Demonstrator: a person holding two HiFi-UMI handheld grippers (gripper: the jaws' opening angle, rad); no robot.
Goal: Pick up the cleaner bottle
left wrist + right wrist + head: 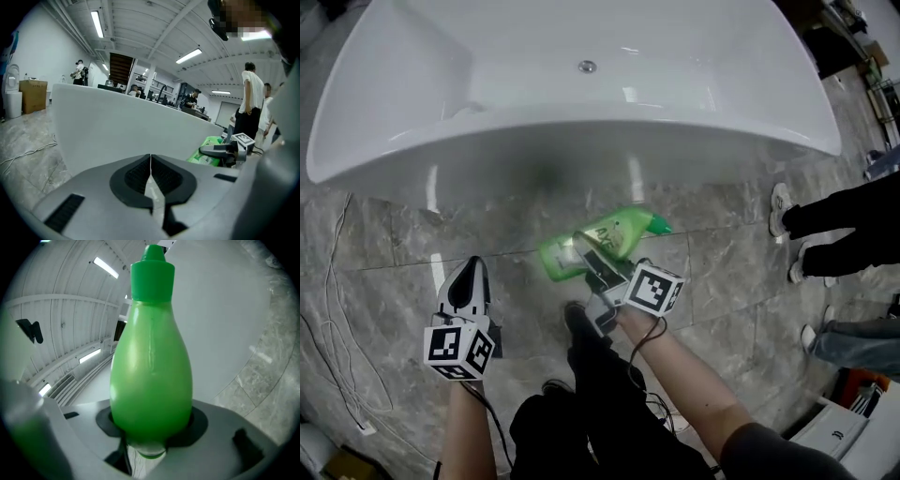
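The green cleaner bottle (600,242) hangs in the air in front of the white bathtub (412,112), lying slanted with its cap toward the right. My right gripper (592,258) is shut on its body. In the right gripper view the cleaner bottle (152,366) fills the middle, squeezed between the dark pads, cap pointing away. The left gripper (469,279) is lower left over the floor, jaws shut and holding nothing. In the left gripper view the left gripper (150,171) has its pads pressed together, and the cleaner bottle (206,154) shows at the right.
The tub's outer wall (117,126) stands close ahead. Grey marble floor tiles (384,234) carry white cables (337,309) at the left. A person's legs and shoes (825,225) stand at the right. Boxes (853,422) sit at the lower right.
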